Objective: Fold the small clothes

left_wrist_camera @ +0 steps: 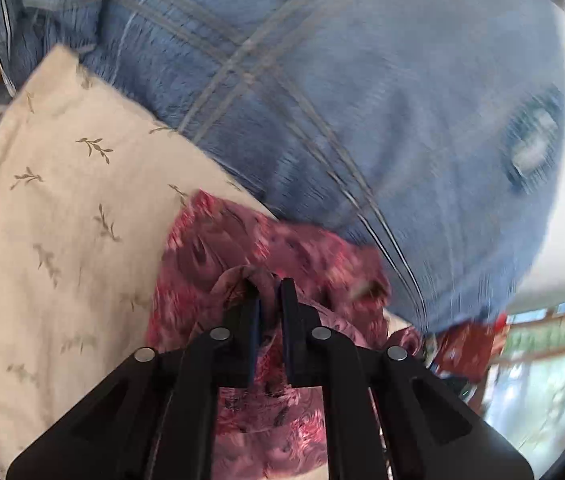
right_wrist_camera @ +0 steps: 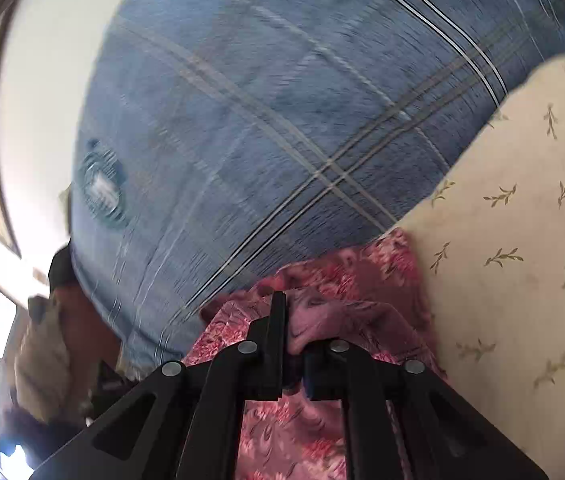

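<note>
Garment: pink-and-maroon floral cloth (left_wrist_camera: pixel 274 256), a small piece with a shiny print, lifted at two points and draped down in front of both my cameras, over a cream leaf-print sheet (left_wrist_camera: pixel 62 208)
Left gripper (left_wrist_camera: pixel 269 292): fingers pressed nearly together, pinching a gathered ridge of the floral cloth, with fabric bunched up between and around the tips
Right gripper (right_wrist_camera: pixel 288 312): fingers close together on a fold of the same cloth (right_wrist_camera: pixel 322 288); the right-hand finger is mostly buried under fabric, so I judge this a pinch, though a looser one than the left
Surroundings: blue plaid bedcover (left_wrist_camera: pixel 322 100) behind the cloth, with a round label or patch on it (left_wrist_camera: pixel 532 144), and the cream sheet beside it; both views are smeared by motion
Step in hand: I read this as carrying the held edge across to lay one half over the other
Doing it well: I want both hands level and equally far apart, so the edge stays taut and lands straight rather than slanted
Watch: the right grip looks shallow; the slippery cloth could slide out before it is laid
Release: only once the edge rests flat on the cloth below
</note>
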